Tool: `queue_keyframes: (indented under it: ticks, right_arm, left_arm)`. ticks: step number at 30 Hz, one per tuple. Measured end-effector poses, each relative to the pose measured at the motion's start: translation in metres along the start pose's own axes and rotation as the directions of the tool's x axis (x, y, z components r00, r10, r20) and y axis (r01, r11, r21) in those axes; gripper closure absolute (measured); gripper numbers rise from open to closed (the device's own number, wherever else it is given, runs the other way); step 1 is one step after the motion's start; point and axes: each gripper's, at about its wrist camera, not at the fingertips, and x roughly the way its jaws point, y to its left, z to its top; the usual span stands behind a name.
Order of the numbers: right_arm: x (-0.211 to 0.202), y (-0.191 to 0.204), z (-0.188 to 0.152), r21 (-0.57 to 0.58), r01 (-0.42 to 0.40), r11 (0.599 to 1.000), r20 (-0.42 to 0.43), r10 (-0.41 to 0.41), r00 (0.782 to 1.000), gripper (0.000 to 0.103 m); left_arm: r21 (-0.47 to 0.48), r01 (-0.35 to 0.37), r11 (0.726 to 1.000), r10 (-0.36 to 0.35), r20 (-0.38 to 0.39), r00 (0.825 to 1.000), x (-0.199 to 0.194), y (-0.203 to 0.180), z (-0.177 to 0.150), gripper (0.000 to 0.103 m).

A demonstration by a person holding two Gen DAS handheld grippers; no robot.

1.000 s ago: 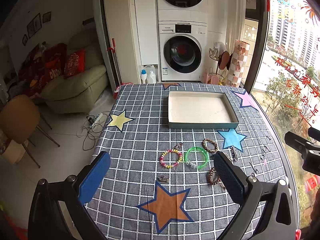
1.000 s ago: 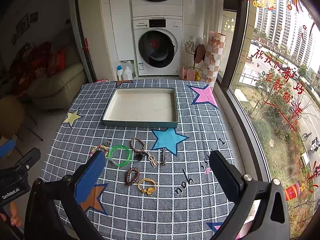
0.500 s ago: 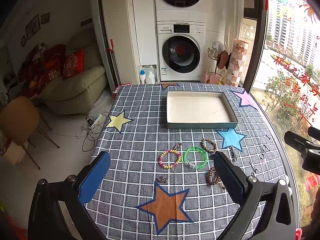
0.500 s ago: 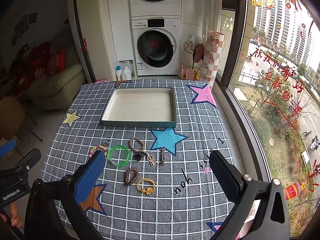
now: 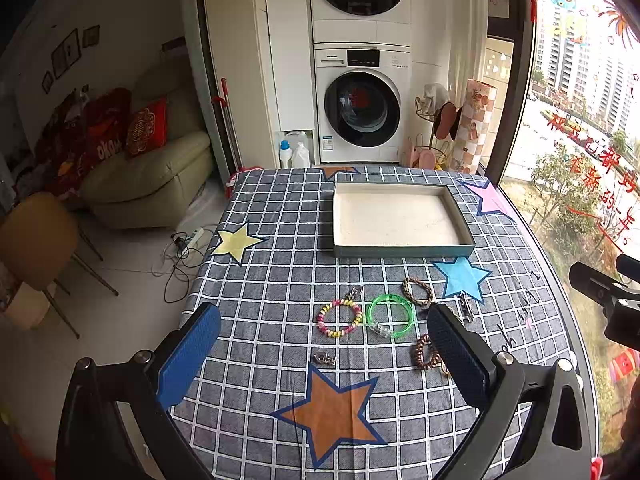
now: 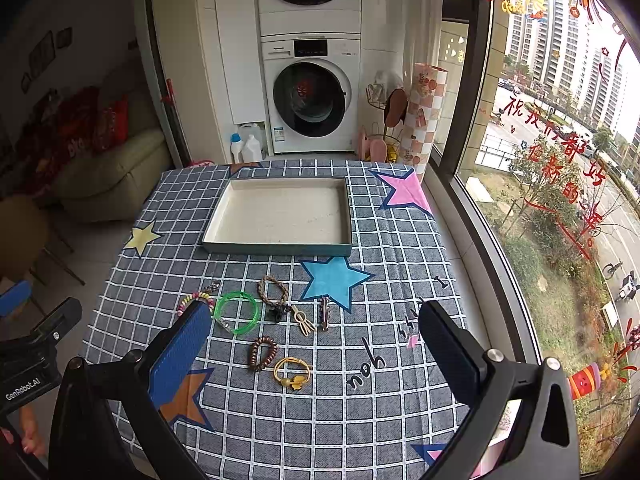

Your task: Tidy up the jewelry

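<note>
Several pieces of jewelry lie on the checked tablecloth: a pink-yellow bead bracelet (image 5: pixel 339 317), a green bangle (image 5: pixel 390 315), a braided brown bracelet (image 5: pixel 418 291), a dark coil band (image 6: pixel 263 353), a yellow hair tie (image 6: pixel 292 372) and small clips (image 6: pixel 304 319). An empty shallow tray (image 5: pixel 400 250) sits behind them. My left gripper (image 5: pixel 324 356) hovers open above the near jewelry. My right gripper (image 6: pixel 316 350) is open too, held over the coil band and hair tie. Neither holds anything.
The table (image 6: pixel 280 420) ends near a window on the right and drops to floor on the left. A stacked washer and dryer (image 5: pixel 362 104) stand behind it. A sofa (image 5: pixel 148 176) and a chair (image 5: pixel 36 236) are at the left.
Both views have crept slightly forward toward the table. The jewelry and tray lie where they were, and both grippers stay open.
</note>
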Motion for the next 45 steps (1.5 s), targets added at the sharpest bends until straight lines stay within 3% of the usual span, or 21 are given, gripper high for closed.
queue_keyframes:
  ticks: [35,40,45]
  right_arm:
    - [-0.002,0.008,-0.001,0.007,0.012,1.000,-0.004,-0.012,1.000,0.000]
    - [0.001,0.008,-0.007,0.016,0.022,1.000,-0.022,-0.022,1.000,0.000]
    - [0.016,0.007,-0.018,0.040,0.031,0.999,-0.088,-0.027,0.996,0.000]
  left_arm:
    - [-0.004,0.022,1.000,-0.022,-0.013,1.000,0.001,0.007,-0.004,0.000]
    - [-0.015,0.034,0.999,-0.035,-0.046,0.998,0.010,0.013,-0.010,0.000]
    - [-0.043,0.043,0.998,-0.049,-0.149,0.988,0.037,0.026,-0.024,0.000]
